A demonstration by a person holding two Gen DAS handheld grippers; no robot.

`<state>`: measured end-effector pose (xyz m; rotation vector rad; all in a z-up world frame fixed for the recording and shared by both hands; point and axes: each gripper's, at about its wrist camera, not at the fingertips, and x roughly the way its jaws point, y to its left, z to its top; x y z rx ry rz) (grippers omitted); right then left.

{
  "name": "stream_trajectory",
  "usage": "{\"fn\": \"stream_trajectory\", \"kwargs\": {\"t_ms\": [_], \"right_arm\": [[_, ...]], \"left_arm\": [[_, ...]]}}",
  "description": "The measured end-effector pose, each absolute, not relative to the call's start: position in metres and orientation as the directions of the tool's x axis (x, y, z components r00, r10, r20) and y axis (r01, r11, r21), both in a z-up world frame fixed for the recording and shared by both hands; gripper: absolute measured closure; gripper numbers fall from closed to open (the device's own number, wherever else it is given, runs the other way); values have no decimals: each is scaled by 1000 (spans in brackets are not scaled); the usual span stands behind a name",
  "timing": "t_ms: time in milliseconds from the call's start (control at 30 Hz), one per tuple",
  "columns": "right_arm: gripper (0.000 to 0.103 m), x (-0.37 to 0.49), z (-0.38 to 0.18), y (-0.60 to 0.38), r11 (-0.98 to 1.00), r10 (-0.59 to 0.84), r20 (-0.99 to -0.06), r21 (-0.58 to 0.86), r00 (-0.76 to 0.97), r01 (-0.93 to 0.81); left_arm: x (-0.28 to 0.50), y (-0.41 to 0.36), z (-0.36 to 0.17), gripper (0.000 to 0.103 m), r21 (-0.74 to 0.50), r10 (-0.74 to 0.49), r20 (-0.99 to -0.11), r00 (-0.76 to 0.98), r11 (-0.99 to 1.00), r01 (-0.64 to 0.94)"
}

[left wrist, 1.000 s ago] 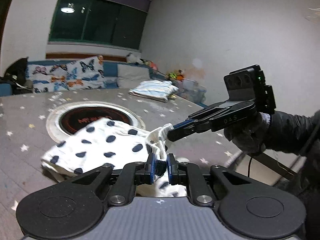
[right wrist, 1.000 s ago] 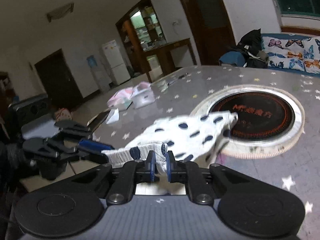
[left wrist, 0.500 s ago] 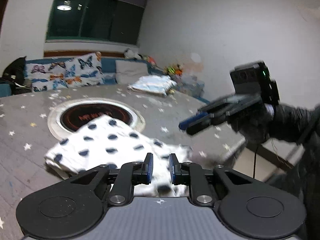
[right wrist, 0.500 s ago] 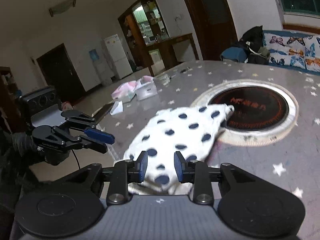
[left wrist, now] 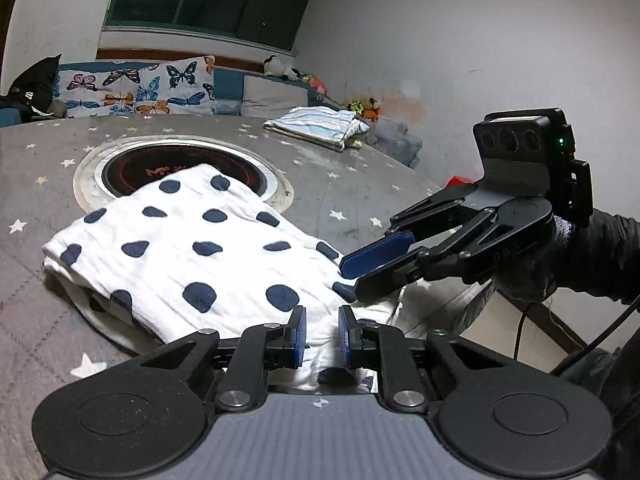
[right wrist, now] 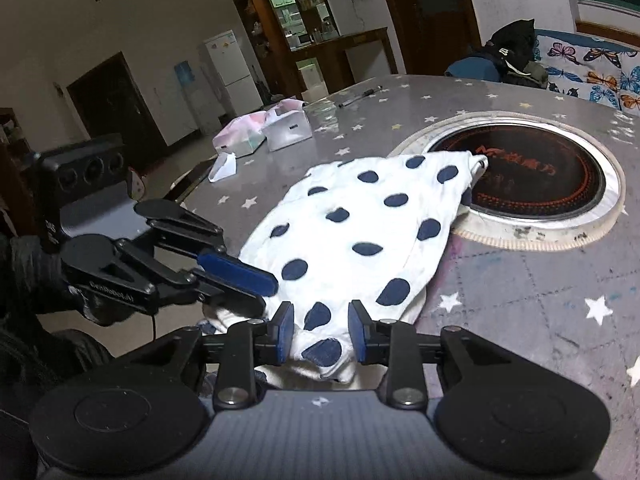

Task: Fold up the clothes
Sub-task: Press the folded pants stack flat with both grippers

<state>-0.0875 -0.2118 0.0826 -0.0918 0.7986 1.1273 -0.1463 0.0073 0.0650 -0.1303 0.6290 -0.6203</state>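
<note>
A white cloth with navy dots [left wrist: 180, 248] [right wrist: 360, 232] lies folded flat on the grey star-print table [left wrist: 340, 196] [right wrist: 540, 300]. Its far end rests over the rim of the round hob [left wrist: 280, 192] [right wrist: 532, 176]. My left gripper [left wrist: 322, 336] [right wrist: 260, 288] is open at the cloth's near hem, with fabric lying between its blue pads and not pinched. My right gripper [right wrist: 320, 334] [left wrist: 360, 276] is open wider over the same hem, just beside the left one. A gloved hand [left wrist: 520, 276] holds the right gripper.
A folded striped cloth [left wrist: 316, 128] lies at the table's far side. Plastic-wrapped packs [right wrist: 260, 136] and a small white item [right wrist: 224, 166] sit near the left table edge. The near table edge runs right under both grippers. A sofa with butterfly cushions [left wrist: 140, 92] stands behind the table.
Both grippers were shut on the cloth's hem, holding it up. They let go and opened, and the cloth dropped flat onto the table. Both now sit low at its near edge.
</note>
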Motion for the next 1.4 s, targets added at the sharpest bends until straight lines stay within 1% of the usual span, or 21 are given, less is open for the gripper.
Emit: {"fn": "stream_trajectory", "kwargs": {"t_ms": [67,167,200,367,533,633,733,800,833,867,933,1000,1033,1067,1133,1167,1200,1267,1333,1367,1400], "right_arm": [[73,-80,89,-209,454,773,-604,312,194,-835],[70,-60,94,-196,464,772,-595,289,222,-837],[67,-54,95,-192,467,772,-592,282,231,-838],[67,-21,102,-171,483,768,-579,243,273,-841],[67,4,84,-145,489,745,-614,235,263,-840],[67,16,69,-137,519,714,-648,235,266,-822],[65,20,70,-137,527,711,-648,234,273,-817],[55,21,75,-139,527,717,-637,229,283,-819],[54,22,78,-140,529,719,-631,223,292,-819],[53,23,81,-140,531,720,-625,217,301,-819],[42,26,87,-140,542,716,-618,200,324,-816],[22,29,91,-140,553,711,-613,184,345,-812],[18,30,92,-139,558,709,-611,181,352,-810],[13,32,93,-138,565,708,-608,181,360,-805],[10,35,93,-137,578,705,-604,185,372,-795],[6,36,93,-137,584,704,-602,189,377,-790],[0,36,93,-137,591,702,-600,190,384,-784],[0,34,93,-138,605,698,-591,187,403,-774],[0,33,93,-140,620,690,-589,182,420,-763],[0,32,93,-141,629,685,-590,182,427,-756],[0,33,93,-142,636,681,-591,186,432,-749]], "left_arm": [[-146,7,72,83,-292,-584,-488,649,810,509],[-143,1,79,79,-295,-602,-457,654,797,528],[-142,-3,77,78,-298,-611,-456,647,790,535],[-138,-23,68,78,-312,-642,-478,600,762,567],[-138,-32,55,75,-324,-647,-510,567,755,571],[-141,-32,56,75,-312,-640,-509,576,760,570],[-147,-28,63,70,-283,-627,-495,602,771,571],[-153,-21,66,63,-270,-605,-483,633,791,550],[-156,-17,68,61,-264,-592,-478,649,801,537],[-160,-13,71,56,-259,-577,-475,664,813,522],[-168,-5,74,50,-240,-543,-474,693,837,492],[-176,-2,74,40,-205,-509,-485,711,856,474],[-180,-1,75,36,-186,-492,-491,719,865,465],[-184,0,75,29,-166,-475,-496,727,874,457],[-191,2,75,25,-128,-439,-506,742,889,439],[-193,2,74,20,-119,-431,-510,744,893,435],[-193,1,73,13,-117,-428,-514,743,893,434],[-193,0,71,7,-113,-423,-523,740,895,431],[-194,-2,69,4,-109,-417,-531,738,897,428],[-194,-3,69,0,-107,-414,-535,737,898,427],[-194,-5,67,0,-98,-409,-539,736,899,427]]}}
